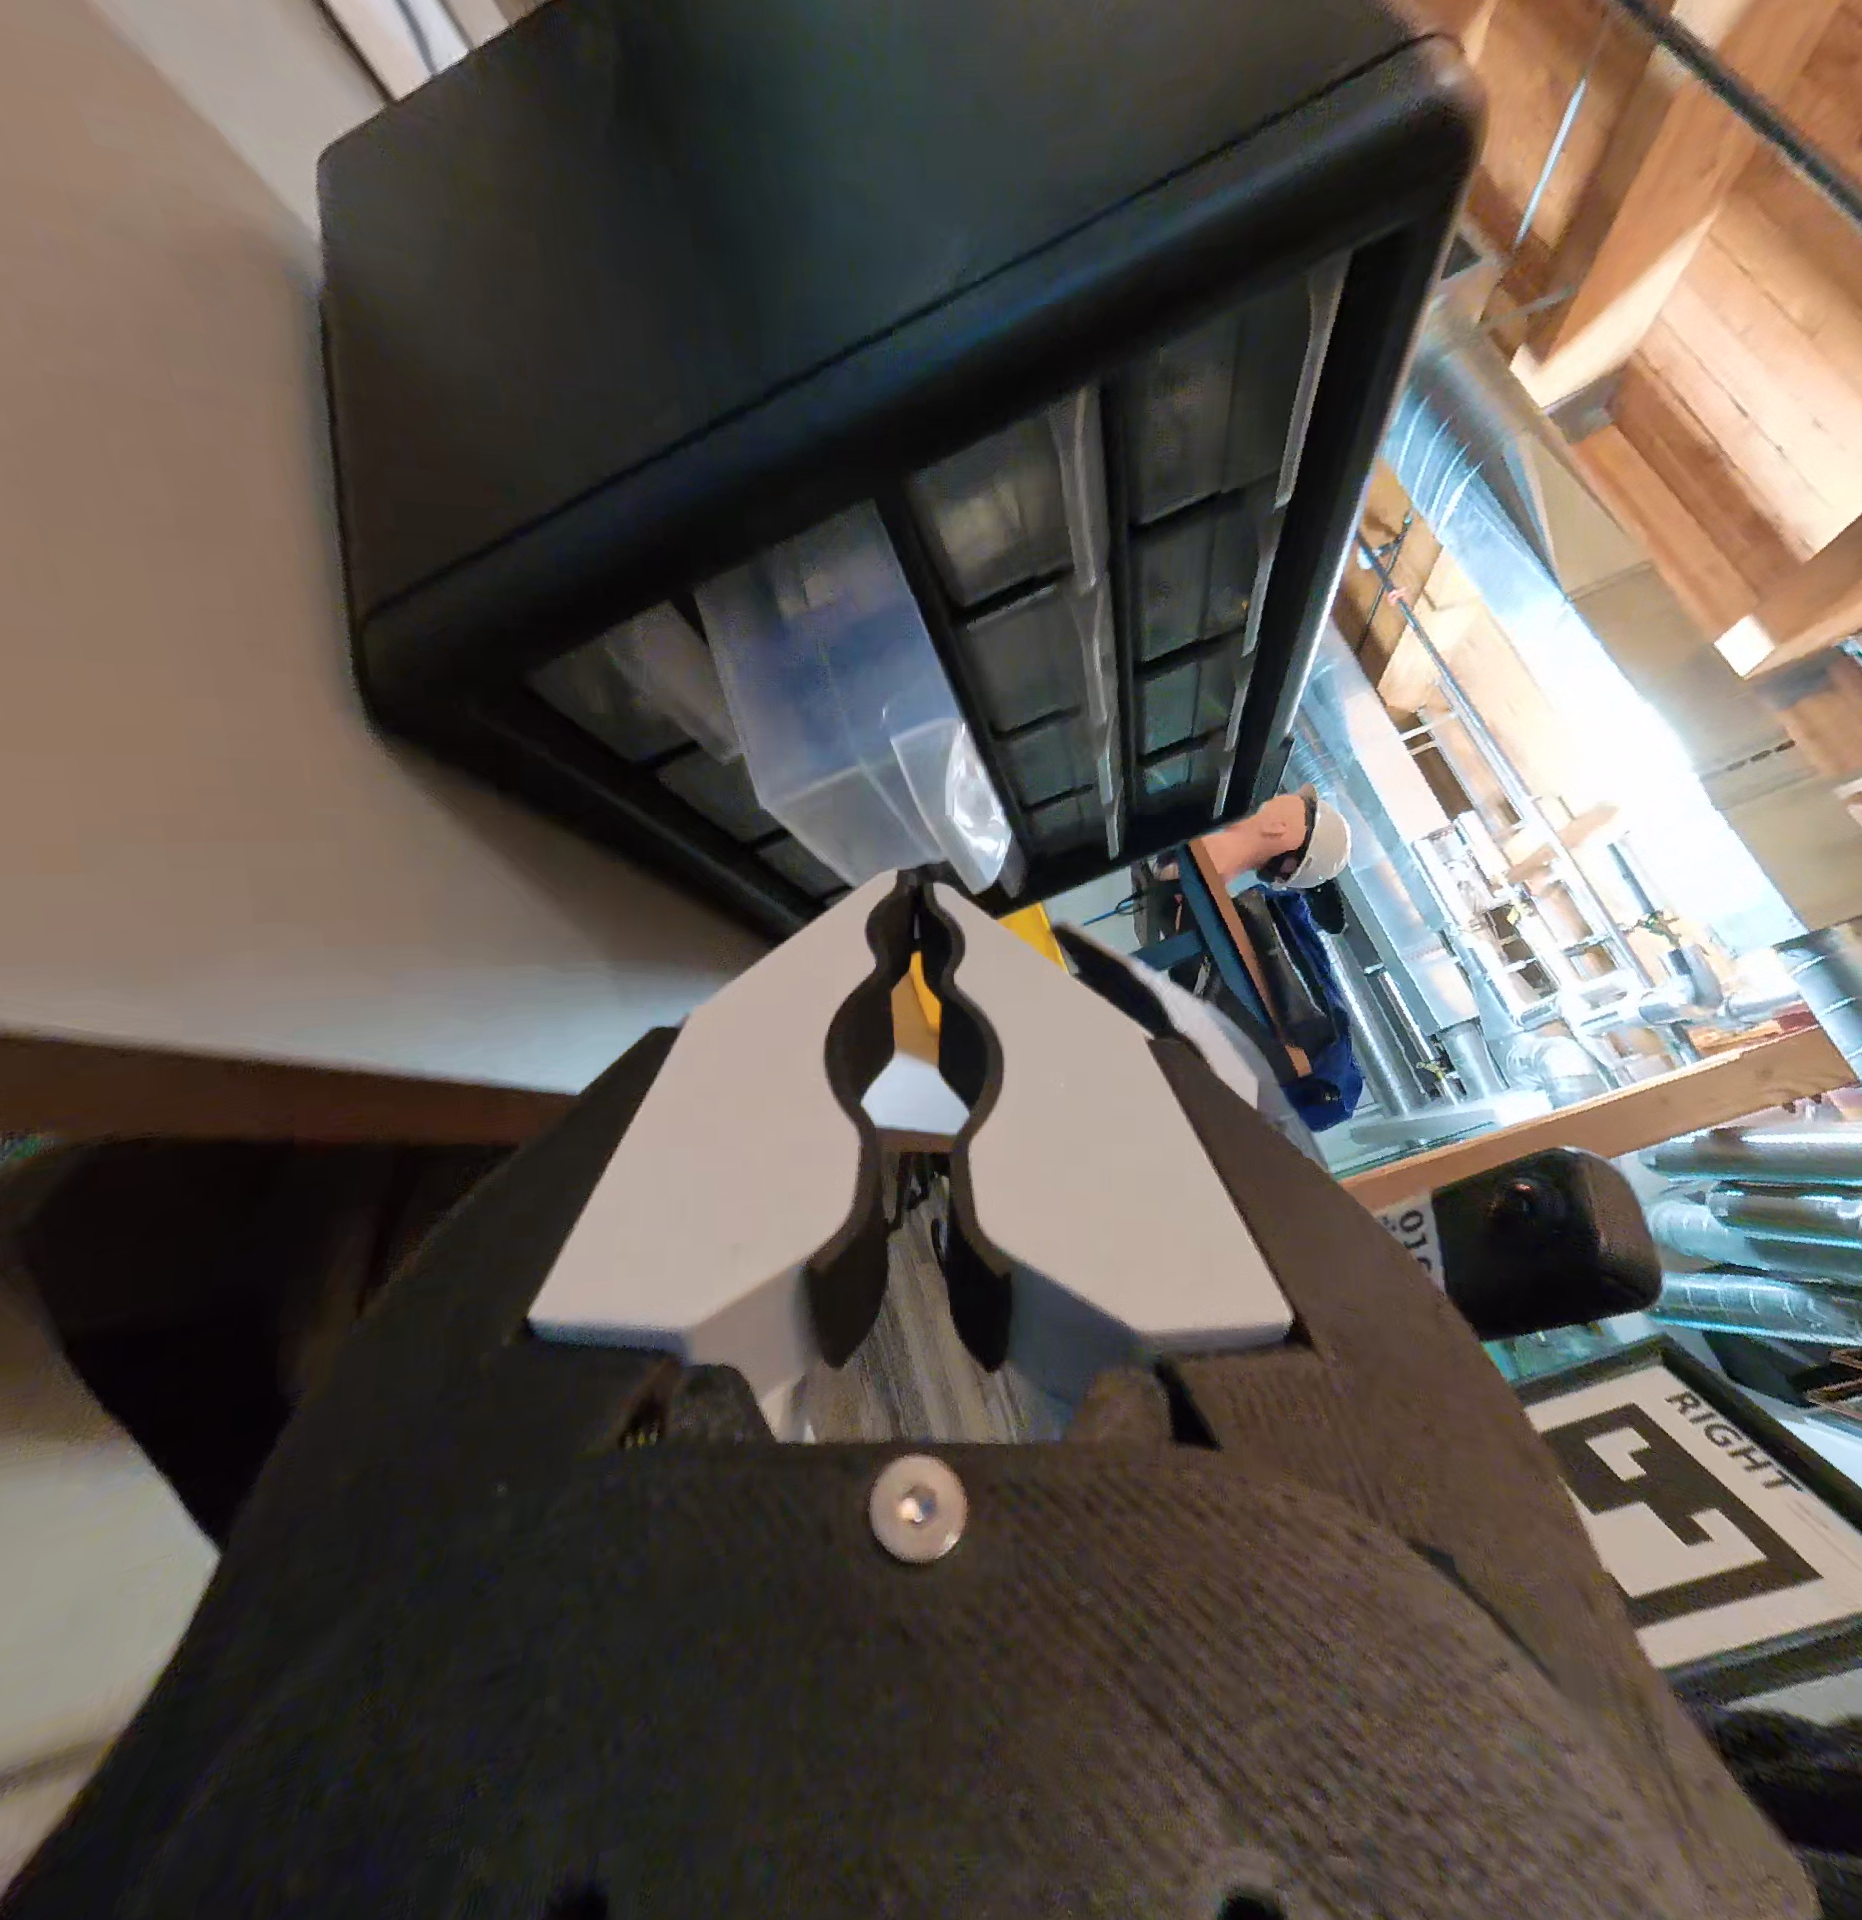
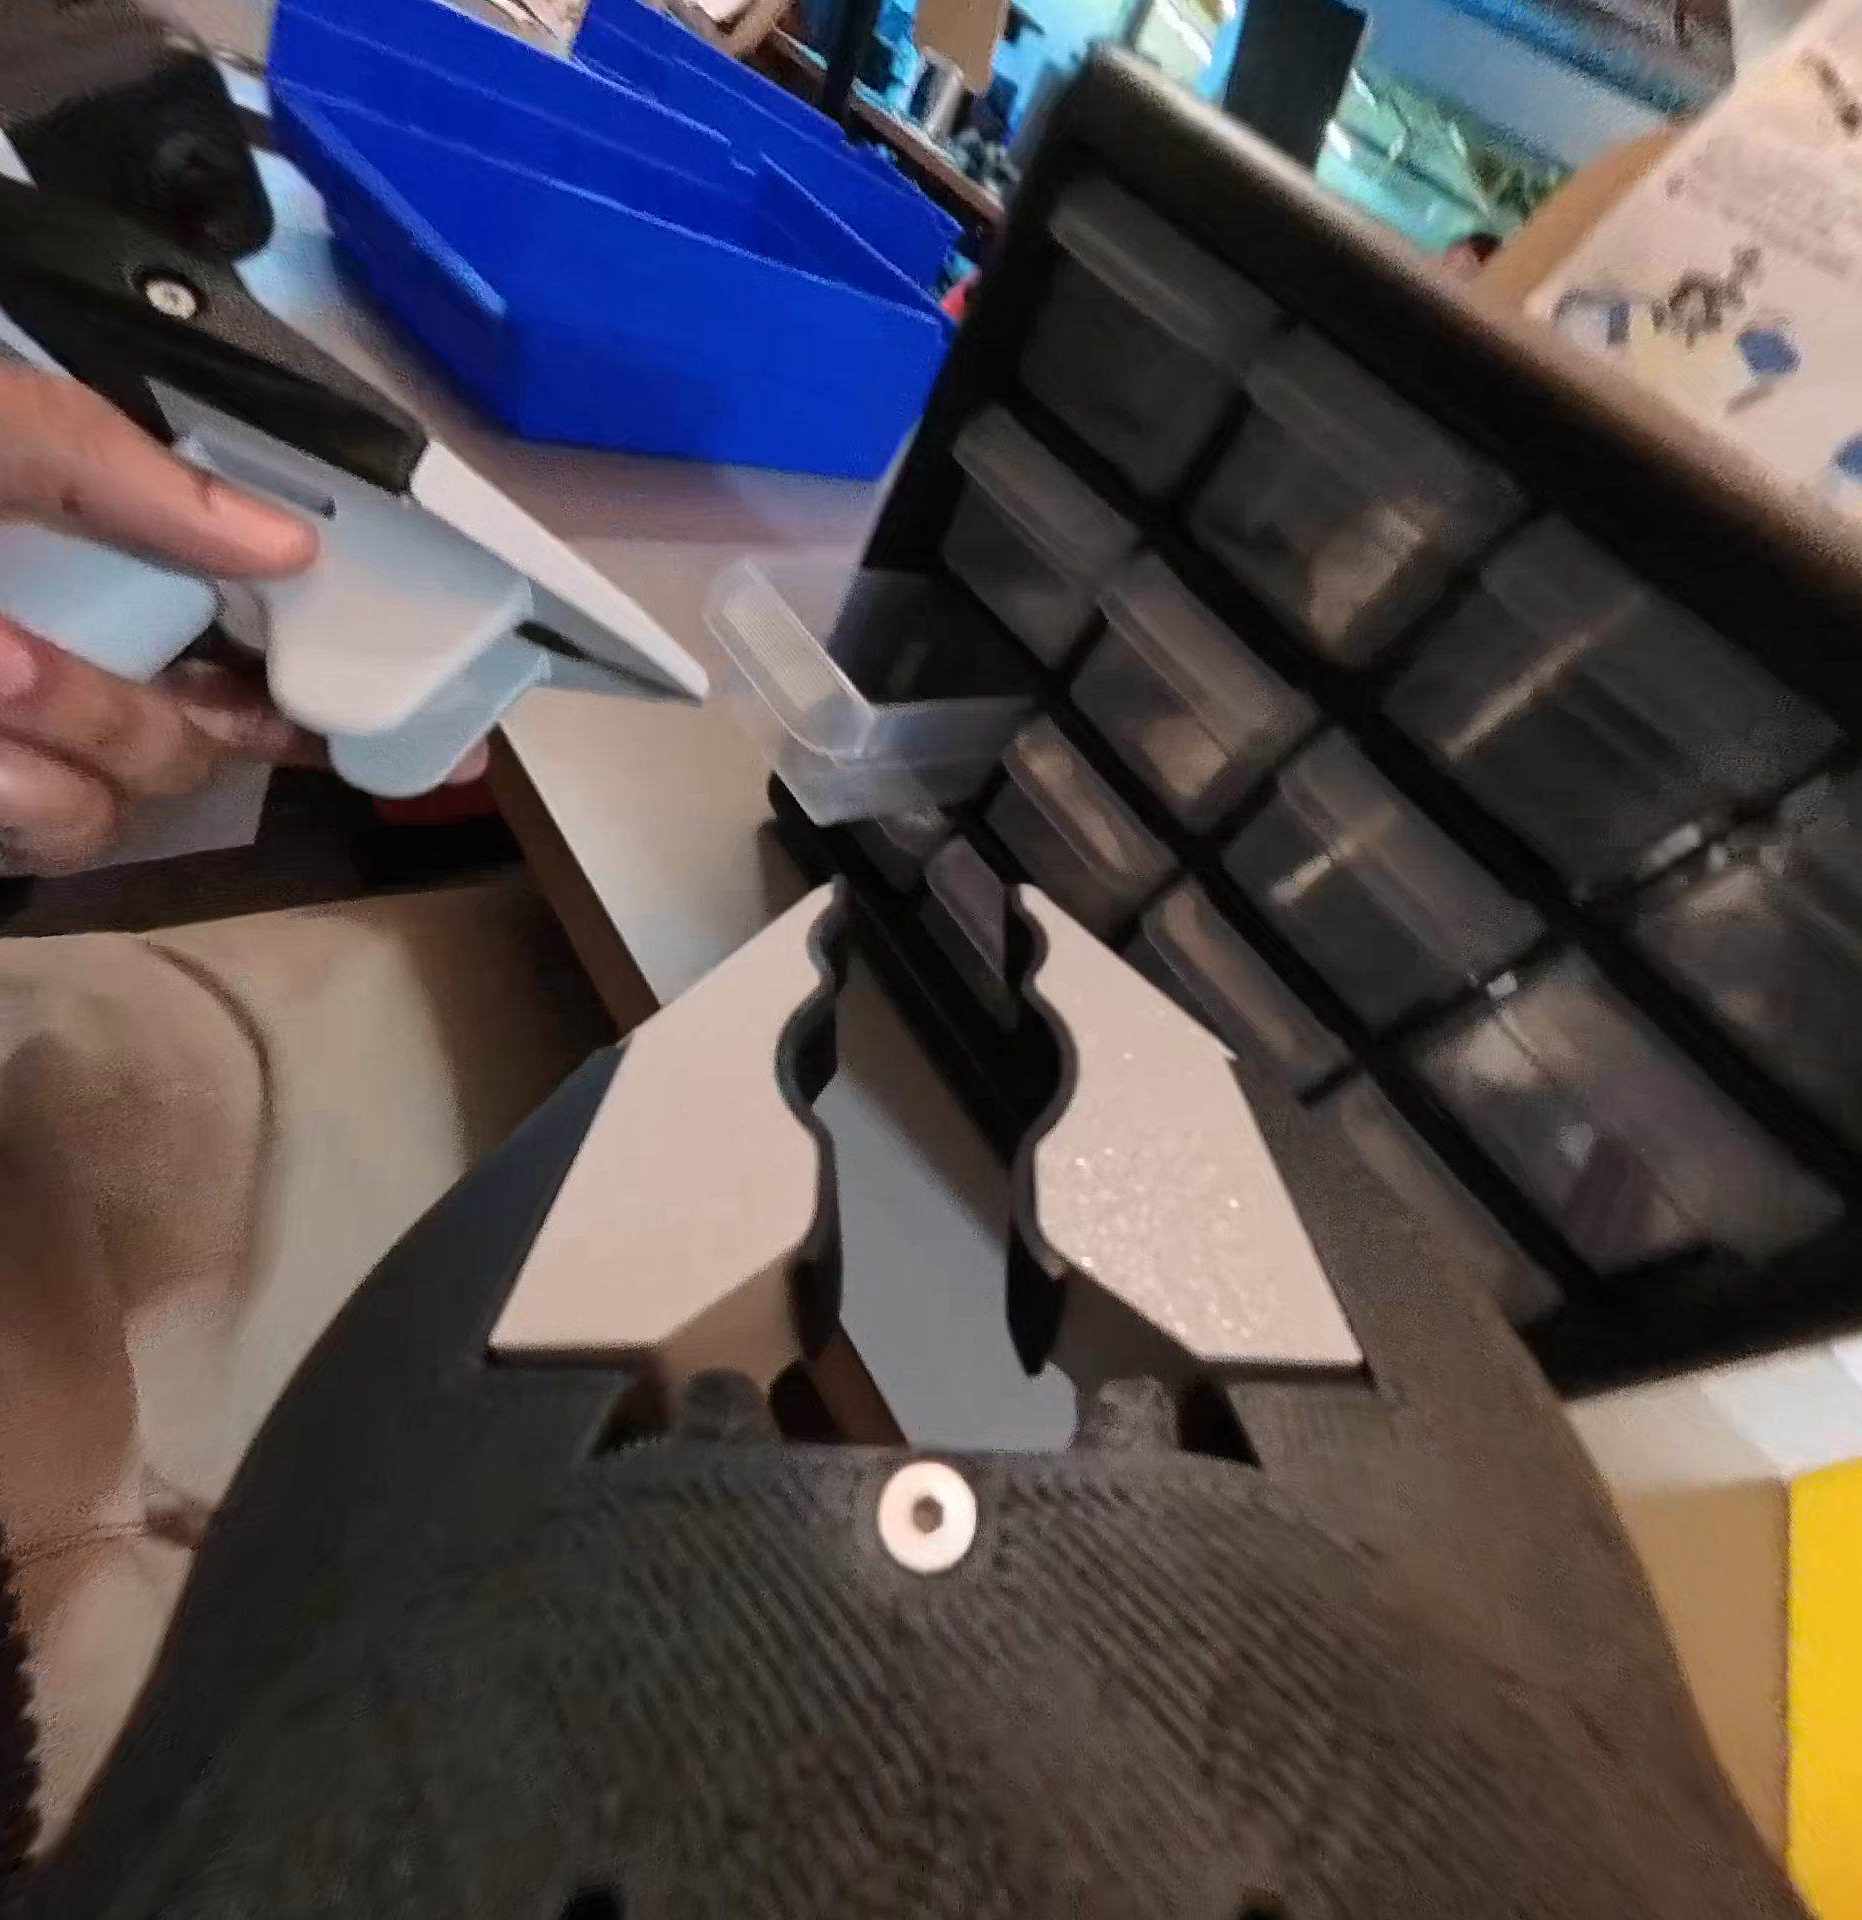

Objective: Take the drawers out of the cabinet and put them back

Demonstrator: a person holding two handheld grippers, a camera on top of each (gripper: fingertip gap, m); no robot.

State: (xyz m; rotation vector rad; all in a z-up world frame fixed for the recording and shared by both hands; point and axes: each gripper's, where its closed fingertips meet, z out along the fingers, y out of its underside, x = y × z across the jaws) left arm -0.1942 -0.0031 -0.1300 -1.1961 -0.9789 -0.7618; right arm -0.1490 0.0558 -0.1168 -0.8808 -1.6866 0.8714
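Observation:
A black cabinet with several rows of small clear drawers stands on a pale table. One clear drawer sticks partly out of its lower left corner. My left gripper is shut, with its tips against that drawer's front. I cannot tell whether it pinches anything. In the right wrist view the cabinet is on the right, and the drawer juts out with the left gripper at its front lip. My right gripper is open and empty, just below the drawer at the cabinet's lower left.
Blue plastic bins stand on the table behind the left gripper. A hand holds that gripper. A cardboard box is beside the cabinet. The table's front edge runs close under the drawer. A person stands far off.

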